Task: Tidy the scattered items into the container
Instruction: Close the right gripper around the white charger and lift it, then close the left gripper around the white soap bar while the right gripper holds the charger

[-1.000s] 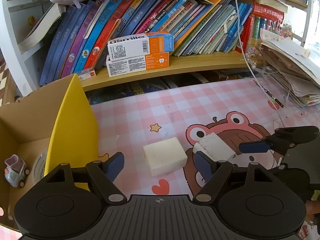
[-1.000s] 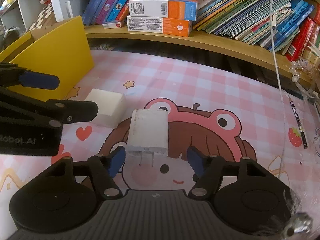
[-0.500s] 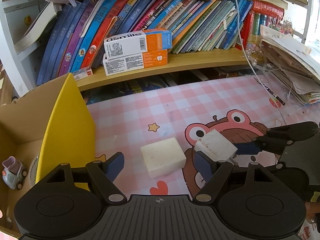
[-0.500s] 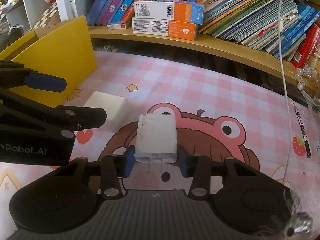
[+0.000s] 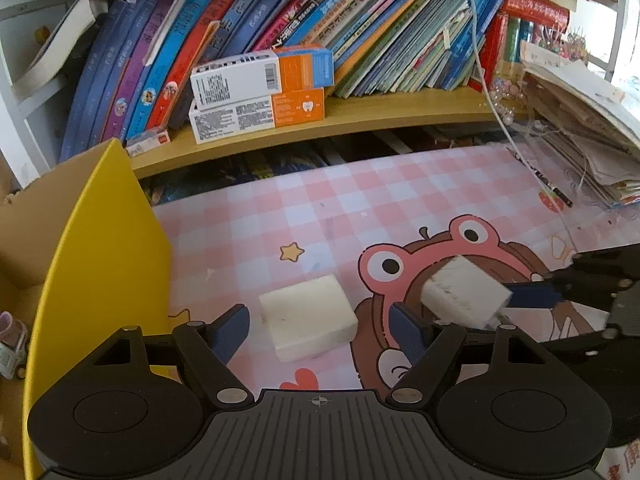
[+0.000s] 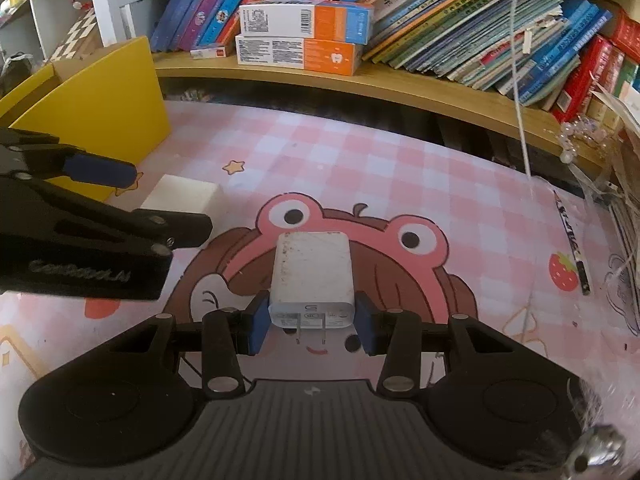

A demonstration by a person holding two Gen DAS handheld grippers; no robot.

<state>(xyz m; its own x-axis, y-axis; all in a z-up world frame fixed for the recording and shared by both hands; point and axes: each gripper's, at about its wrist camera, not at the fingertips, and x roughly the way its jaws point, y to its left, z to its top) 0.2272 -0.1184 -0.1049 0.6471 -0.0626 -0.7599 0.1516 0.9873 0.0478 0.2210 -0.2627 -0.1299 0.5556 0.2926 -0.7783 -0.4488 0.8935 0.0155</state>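
Note:
A cream block lies on the pink checked mat between the fingers of my left gripper. Its jaws are closing and the blue pads stand clear of the block on both sides. My right gripper is shut on a white charger plug, its prongs pointing back at the camera; the plug is lifted off the mat, seen from the left wrist as the charger. The cardboard box with a yellow flap stands open at the left. The block also shows beyond the left gripper's fingers.
A small toy car sits inside the box. A wooden shelf with leaning books and two toothpaste cartons runs along the back. A pencil and a stack of papers lie at the right. A white cord hangs down.
The right gripper closed on the charger plug and lifted it off the mat. The left gripper's fingers have narrowed a little around the cream block.

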